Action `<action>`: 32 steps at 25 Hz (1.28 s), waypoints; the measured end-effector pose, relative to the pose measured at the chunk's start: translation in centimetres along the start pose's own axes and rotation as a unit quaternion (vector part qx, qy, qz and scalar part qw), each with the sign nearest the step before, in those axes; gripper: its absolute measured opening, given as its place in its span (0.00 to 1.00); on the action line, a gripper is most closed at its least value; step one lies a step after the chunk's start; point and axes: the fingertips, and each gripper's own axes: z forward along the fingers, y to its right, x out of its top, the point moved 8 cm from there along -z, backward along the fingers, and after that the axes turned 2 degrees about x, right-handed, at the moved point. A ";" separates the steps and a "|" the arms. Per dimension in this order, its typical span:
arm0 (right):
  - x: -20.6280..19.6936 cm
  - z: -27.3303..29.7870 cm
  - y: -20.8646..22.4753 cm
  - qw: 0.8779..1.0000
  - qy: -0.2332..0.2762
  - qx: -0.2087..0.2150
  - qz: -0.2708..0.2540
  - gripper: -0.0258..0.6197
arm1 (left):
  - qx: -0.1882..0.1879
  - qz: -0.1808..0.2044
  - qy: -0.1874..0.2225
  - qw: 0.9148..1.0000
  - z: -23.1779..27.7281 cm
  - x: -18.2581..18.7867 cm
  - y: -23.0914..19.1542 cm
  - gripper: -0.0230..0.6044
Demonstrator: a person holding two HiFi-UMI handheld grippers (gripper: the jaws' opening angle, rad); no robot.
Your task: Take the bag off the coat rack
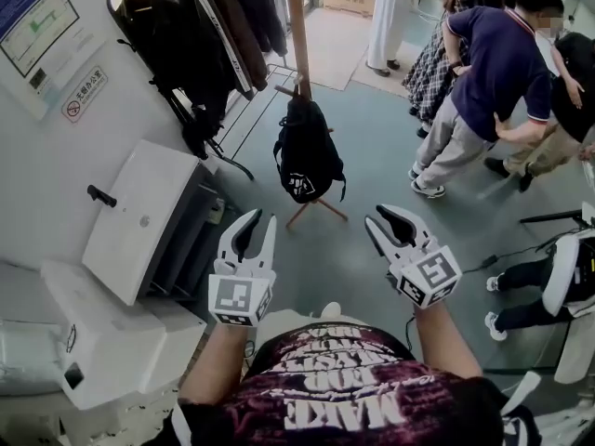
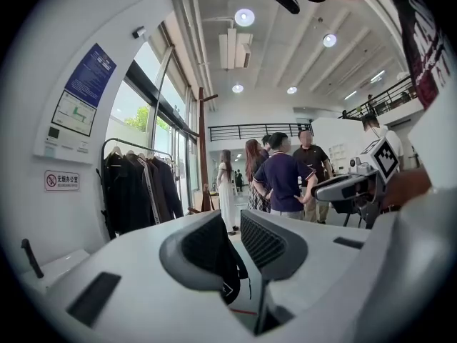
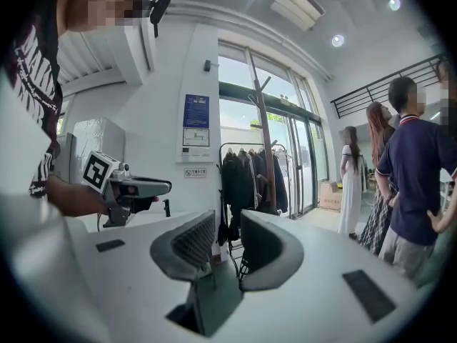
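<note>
Lobby with a grey-green floor [image 1: 372, 147], white wall to the left. Task not started: the black fabric backpack [image 1: 307, 156] hangs low on the wooden coat rack pole [image 1: 297, 26], well ahead of both grippers and untouched. Left gripper [image 1: 261, 219] and right gripper [image 1: 379, 217] are held out side by side in front of the torso, aimed at the rack. Jaws on each are apart, nothing between them. Remaining: approach, grab, lift off the peg.

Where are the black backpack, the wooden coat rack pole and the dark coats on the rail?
Black fabric backpack [image 1: 307, 156], head view, middle of its body.
Brown wooden coat rack pole [image 1: 297, 26], head view, bare shaft above the backpack.
Dark hanging coats [image 1: 191, 35], head view, front of the nearest black coat.
</note>
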 end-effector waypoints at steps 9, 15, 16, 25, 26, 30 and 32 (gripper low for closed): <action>0.5 0.7 1.5 1.000 0.001 0.009 -0.001 0.22 | 0.018 -0.008 0.000 1.000 1.0 0.3 -0.8 0.15; 0.4 1.0 2.0 1.000 0.001 -0.001 0.002 0.23 | 0.008 -0.012 0.004 1.000 1.9 0.0 -1.3 0.15; 0.3 1.1 2.1 1.000 0.000 -0.003 0.003 0.22 | 0.006 -0.012 0.005 1.000 2.1 -0.1 -1.3 0.15; 0.3 2.4 2.3 1.000 -0.005 -0.012 0.004 0.22 | -0.005 -0.016 0.016 1.000 3.5 -0.1 -2.1 0.15; 0.2 2.7 2.2 1.000 -0.004 -0.012 0.004 0.22 | -0.006 -0.015 0.016 1.000 3.6 -0.2 -2.4 0.15; 0.4 4.1 2.5 1.000 0.002 -0.015 0.004 0.22 | -0.010 -0.011 0.017 1.000 4.6 -0.2 -3.5 0.15; 0.8 4.8 2.9 1.000 0.003 -0.017 0.005 0.22 | -0.014 -0.010 0.020 1.000 5.5 0.1 -4.1 0.15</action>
